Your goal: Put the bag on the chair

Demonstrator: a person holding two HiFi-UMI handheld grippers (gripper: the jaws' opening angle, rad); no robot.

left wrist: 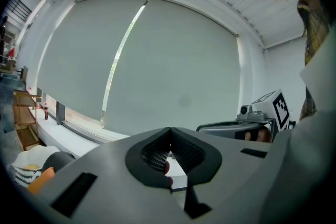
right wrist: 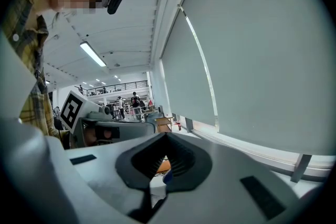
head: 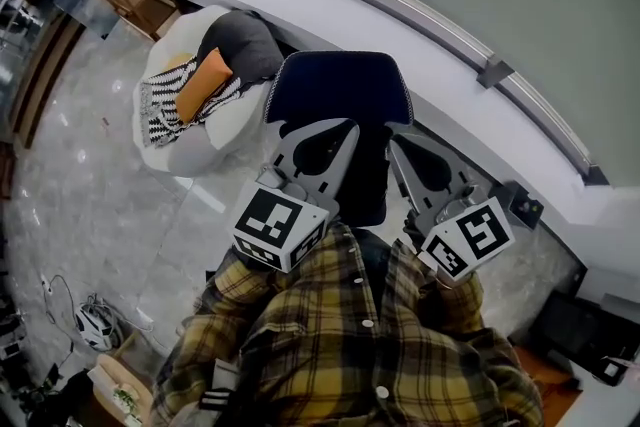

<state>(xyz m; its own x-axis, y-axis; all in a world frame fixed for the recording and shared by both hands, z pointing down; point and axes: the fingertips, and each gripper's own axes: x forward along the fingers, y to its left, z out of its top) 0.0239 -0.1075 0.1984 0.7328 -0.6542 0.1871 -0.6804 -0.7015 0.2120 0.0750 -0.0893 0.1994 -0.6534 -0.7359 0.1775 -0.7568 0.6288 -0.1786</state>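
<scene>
White beanbag seat (head: 205, 150): it stands on the pale floor at the far left and works as a holder. In it lie a black-and-white striped cloth (head: 160, 110), a flat orange cushion (head: 205, 85) and a round grey cushion (head: 245, 45), each leaning on the next.
Left claw (head: 343, 137): the two grey jaws are pressed fully together and nothing is between them. It points almost level at the chair, probably to be ready for work there.
Dark navy padded chair (head: 340, 85): it stands directly in front of the person, near the long white window ledge (head: 420, 35), so both claws can reach it from one side.
Place of the bag: this cannot be told with certainty. The black mass (head: 362, 185) under the navy part, between the two claws, may be the bag, or only a part of the chair. Neither claw holds it.
Right claw (head: 397, 147): it is also closed completely and empty, and is held just beside the other one.
</scene>
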